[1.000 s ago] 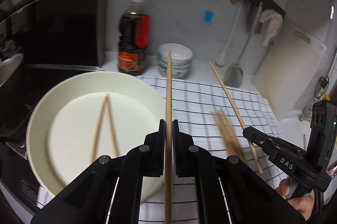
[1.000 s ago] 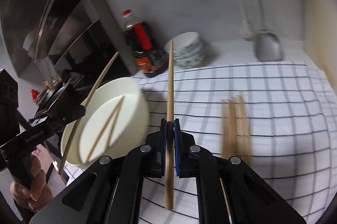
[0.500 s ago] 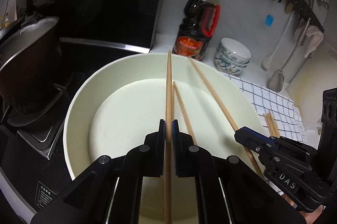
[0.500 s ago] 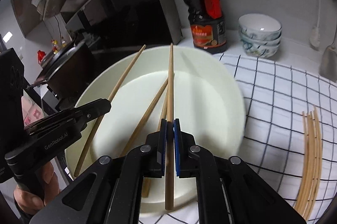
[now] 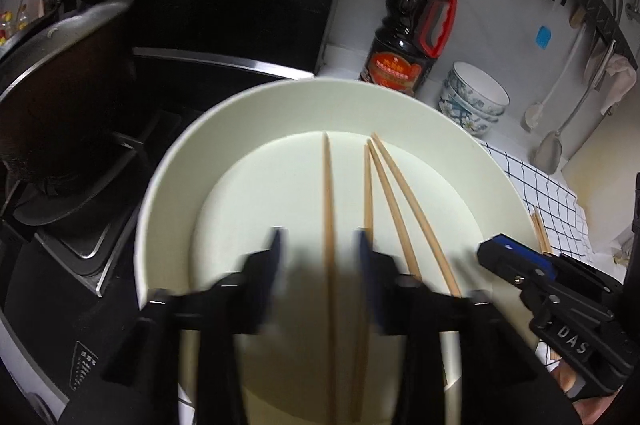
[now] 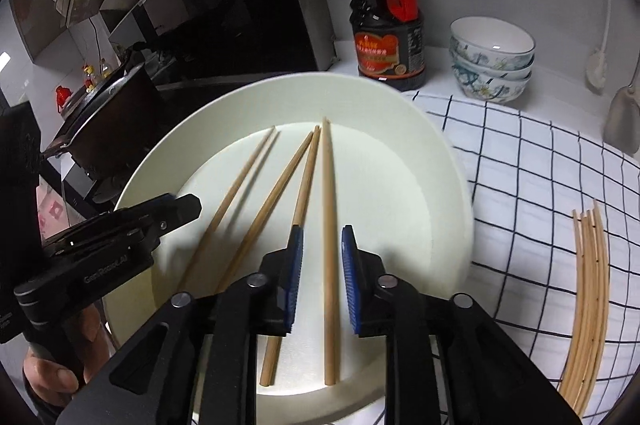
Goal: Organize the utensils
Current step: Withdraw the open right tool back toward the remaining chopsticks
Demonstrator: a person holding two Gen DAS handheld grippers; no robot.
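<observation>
Wooden chopsticks (image 6: 329, 245) lie loose between both opening tongs, left (image 5: 318, 245) and right (image 6: 322, 249), angled down over the plate (image 6: 420, 185).

The left gripper (image 5: 318, 249) hangs above the near side of the white bowl (image 5: 168, 193), its jaws opening and blurred, a chopstick (image 5: 328, 193) lying loose between them with neither pad touching it; three more chopsticks (image 5: 394, 197) lie inside the bowl just right of that one, fanning toward its near rim; the right gripper (image 5: 494, 251) reaches in at the bowl's right edge; a soy sauce bottle (image 5: 412, 25) stands just behind the bowl; stacked patterned bowls (image 5: 474, 97) sit behind it to the right; a checked cloth (image 5: 548, 197) lies right of the bowl; a dark pot (image 5: 56, 93) sits left of it.
</observation>
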